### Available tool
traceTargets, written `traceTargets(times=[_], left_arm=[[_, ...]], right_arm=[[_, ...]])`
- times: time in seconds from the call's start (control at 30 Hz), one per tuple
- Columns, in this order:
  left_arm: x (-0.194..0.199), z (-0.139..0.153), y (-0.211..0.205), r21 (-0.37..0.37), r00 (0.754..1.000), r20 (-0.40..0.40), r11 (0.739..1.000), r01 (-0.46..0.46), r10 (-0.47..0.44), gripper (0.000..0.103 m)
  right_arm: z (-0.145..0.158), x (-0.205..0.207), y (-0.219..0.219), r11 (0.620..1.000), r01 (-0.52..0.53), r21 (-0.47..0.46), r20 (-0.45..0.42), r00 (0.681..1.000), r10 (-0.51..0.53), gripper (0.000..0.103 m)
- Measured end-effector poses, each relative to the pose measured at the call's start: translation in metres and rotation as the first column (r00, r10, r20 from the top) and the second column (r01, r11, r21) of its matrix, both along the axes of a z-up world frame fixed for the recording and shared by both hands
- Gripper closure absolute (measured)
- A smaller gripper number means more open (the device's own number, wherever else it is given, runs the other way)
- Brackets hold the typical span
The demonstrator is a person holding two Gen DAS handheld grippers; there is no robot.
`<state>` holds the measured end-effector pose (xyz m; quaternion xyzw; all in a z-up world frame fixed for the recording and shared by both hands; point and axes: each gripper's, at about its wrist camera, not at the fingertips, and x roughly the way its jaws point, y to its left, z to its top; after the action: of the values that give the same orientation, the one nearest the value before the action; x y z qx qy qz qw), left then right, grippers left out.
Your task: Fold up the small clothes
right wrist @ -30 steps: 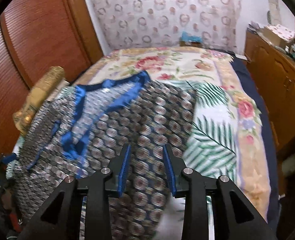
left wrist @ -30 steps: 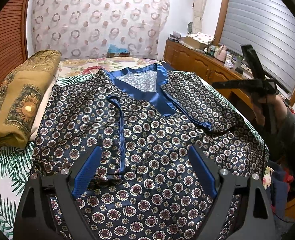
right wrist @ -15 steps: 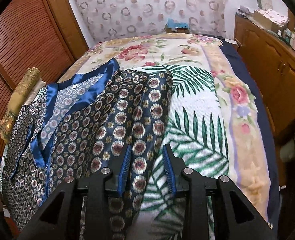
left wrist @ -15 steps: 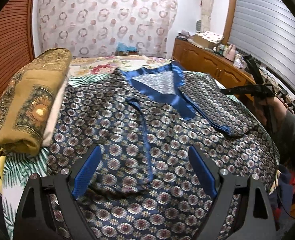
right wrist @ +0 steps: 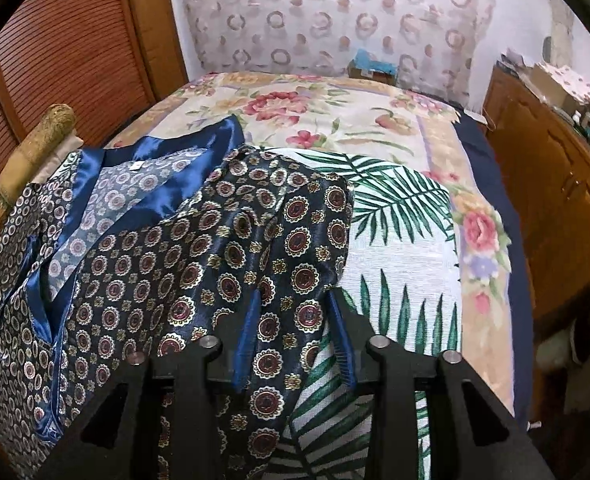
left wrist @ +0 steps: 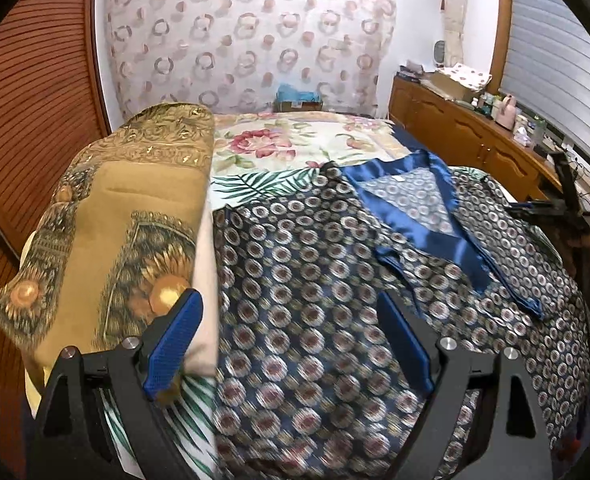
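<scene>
A navy satin pyjama top [left wrist: 319,280] with round medallion print and a bright blue collar [left wrist: 411,216] lies spread front-up on the bed. My left gripper [left wrist: 291,344] is open above its left edge, beside the gold cushion, holding nothing. My right gripper [right wrist: 295,336] hangs over the top's right sleeve [right wrist: 287,224], its jaws partly open with sleeve cloth lying between the blue pads; no clamp on the cloth shows. The right gripper also shows at the far right of the left wrist view [left wrist: 563,212].
A folded gold patterned cushion [left wrist: 115,232] lies along the bed's left side against the wooden slatted wardrobe [left wrist: 27,120]. The floral and palm-leaf bedspread [right wrist: 399,240] covers the bed. A wooden cabinet [right wrist: 555,184] with clutter runs along the right.
My left gripper has swung left, toward the gold cushion and the top's left edge. My right gripper has moved forward over the right sleeve, which now lies between its pads.
</scene>
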<state>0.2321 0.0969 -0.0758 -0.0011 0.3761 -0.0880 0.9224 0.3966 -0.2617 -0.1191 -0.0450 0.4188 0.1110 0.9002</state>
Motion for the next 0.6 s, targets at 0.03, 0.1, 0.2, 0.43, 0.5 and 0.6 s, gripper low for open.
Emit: traceTargets(times=[0.03, 0.1, 0.2, 0.43, 0.5, 0.6], left_arm=[[0.008, -0.002, 0.002, 0.004, 1.000, -0.011, 1.000, 0.008, -0.008, 0.017], [0.022, -0.006, 0.004, 0.020, 0.999, -0.033, 1.000, 0.015, -0.014, 0.026], [0.043, -0.012, 0.008, 0.028, 0.997, -0.068, 0.999, 0.020, -0.018, 0.039], [0.077, -0.028, 0.013, 0.039, 0.990, -0.139, 0.999, 0.002, 0.004, 0.062], [0.084, -0.032, 0.012, 0.047, 0.989, -0.150, 0.999, -0.011, 0.018, 0.063], [0.088, -0.036, 0.011, 0.061, 0.987, -0.158, 0.998, -0.015, 0.024, 0.065]], right_arm=[[-0.001, -0.002, 0.000, 1.000, -0.006, 0.003, 0.010, 1.000, 0.006, 0.061], [-0.004, -0.006, 0.002, 1.000, -0.014, -0.002, 0.038, 0.999, 0.014, 0.059], [-0.008, -0.009, 0.006, 0.999, -0.021, -0.028, 0.052, 0.998, 0.023, 0.056], [-0.009, -0.009, 0.008, 0.999, -0.029, -0.040, 0.053, 0.998, 0.031, 0.053], [-0.008, -0.009, 0.008, 0.999, -0.030, -0.042, 0.054, 0.998, 0.032, 0.053], [-0.009, -0.009, 0.009, 0.999, -0.030, -0.041, 0.054, 0.998, 0.032, 0.053]])
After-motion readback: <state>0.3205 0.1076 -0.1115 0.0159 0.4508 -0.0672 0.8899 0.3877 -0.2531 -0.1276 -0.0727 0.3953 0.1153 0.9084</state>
